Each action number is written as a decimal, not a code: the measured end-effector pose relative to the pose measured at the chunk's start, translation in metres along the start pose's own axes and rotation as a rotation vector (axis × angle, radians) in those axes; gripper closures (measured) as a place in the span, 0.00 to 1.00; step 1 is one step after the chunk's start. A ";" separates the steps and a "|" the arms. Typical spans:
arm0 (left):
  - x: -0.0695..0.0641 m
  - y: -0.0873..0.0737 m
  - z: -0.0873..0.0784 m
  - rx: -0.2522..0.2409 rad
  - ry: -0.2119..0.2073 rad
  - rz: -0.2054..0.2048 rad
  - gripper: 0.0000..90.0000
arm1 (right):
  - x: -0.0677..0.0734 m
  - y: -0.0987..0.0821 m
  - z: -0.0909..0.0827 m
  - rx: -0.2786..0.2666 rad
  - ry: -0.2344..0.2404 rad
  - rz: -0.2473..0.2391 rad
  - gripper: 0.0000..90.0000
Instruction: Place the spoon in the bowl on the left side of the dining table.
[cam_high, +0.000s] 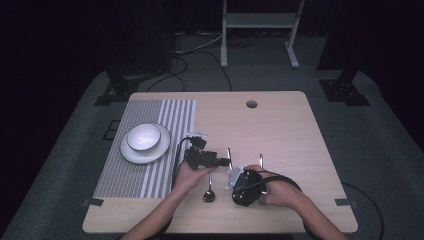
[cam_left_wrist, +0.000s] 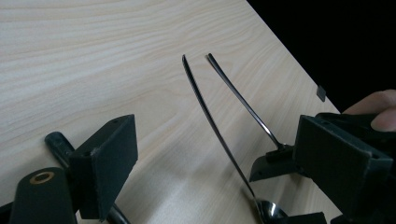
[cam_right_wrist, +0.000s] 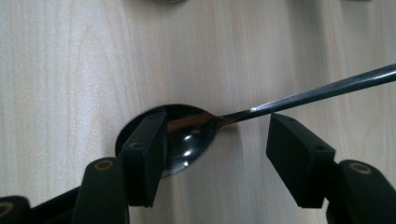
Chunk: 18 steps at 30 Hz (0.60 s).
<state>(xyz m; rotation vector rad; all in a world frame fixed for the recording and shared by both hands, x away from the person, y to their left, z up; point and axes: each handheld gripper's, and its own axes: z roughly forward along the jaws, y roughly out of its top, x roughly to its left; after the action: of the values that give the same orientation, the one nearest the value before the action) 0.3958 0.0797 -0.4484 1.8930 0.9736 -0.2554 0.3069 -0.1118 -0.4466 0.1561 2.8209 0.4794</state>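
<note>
The right hand-held gripper stood spread astride a steel spoon lying flat on the worktop near its near edge, seemingly lined up to pinch the neck. The left hand-held gripper hovered spread and empty, just left. Counted: two steel utensils including a second handle, one dark spoon, one plate, one bowl.
</note>
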 end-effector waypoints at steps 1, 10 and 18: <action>0.000 0.001 0.001 0.003 0.000 -0.002 0.15 | 0.000 0.000 0.000 -0.002 0.001 0.001 0.41; -0.002 0.006 0.006 -0.007 -0.002 -0.003 0.28 | 0.001 0.000 0.000 -0.005 -0.006 -0.011 0.42; -0.003 0.008 0.015 0.020 -0.009 0.013 0.47 | 0.002 0.000 0.000 -0.003 -0.011 -0.012 0.42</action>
<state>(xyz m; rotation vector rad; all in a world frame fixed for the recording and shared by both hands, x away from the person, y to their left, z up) 0.4027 0.0643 -0.4490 1.9145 0.9554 -0.2669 0.3048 -0.1117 -0.4468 0.1402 2.8085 0.4792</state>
